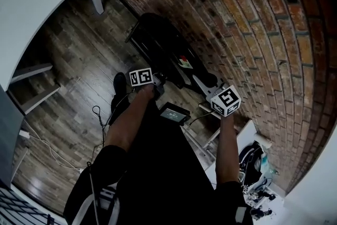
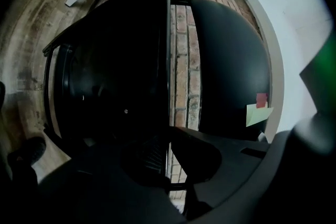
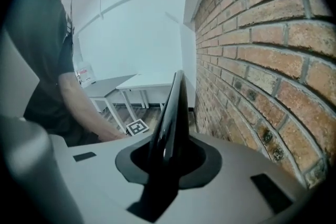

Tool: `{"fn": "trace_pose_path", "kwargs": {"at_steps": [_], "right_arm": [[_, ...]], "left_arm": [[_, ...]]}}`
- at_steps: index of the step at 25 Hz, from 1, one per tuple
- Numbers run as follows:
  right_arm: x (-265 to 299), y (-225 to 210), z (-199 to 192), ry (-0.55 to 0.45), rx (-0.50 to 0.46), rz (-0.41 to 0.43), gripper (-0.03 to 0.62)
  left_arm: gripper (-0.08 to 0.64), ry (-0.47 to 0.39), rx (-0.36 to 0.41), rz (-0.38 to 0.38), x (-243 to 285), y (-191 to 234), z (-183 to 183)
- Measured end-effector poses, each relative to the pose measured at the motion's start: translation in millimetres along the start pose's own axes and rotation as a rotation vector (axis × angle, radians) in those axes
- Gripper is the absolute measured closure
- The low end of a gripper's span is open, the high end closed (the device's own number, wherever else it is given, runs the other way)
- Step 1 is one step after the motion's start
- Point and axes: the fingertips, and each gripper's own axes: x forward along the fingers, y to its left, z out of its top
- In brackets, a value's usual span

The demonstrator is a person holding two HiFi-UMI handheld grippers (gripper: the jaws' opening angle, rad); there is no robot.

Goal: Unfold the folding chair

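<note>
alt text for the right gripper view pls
The light grey right claw is closed on the thin glossy edge of a black folding chair, seen edge-on close beside a red brick wall. At left a person in a dark shirt leans in, with white tables further back.

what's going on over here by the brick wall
A person with a claw in each hand is working on a black folding chair that leans against the brick wall. The right claw is clamped on the thin edge of one of the chair's panels. The left claw looks closed on a thin bar of the chair's frame, though that view is dark. The chair has not been opened out yet.
</note>
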Motion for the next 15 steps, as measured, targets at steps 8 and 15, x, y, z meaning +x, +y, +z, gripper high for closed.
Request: {"fn": "trace_pose_path", "kwargs": {"at_steps": [8,15], "right_arm": [[10,55,5,-0.003,-0.013,-0.077,0.520],[10,75,7,-0.006,0.084,-0.151,0.525]], "left_arm": [[0.520,0.158,0.071,-0.001,-41,1,-13],[0.525,0.164,0.069,-0.009,-66,-2,-20]]}}
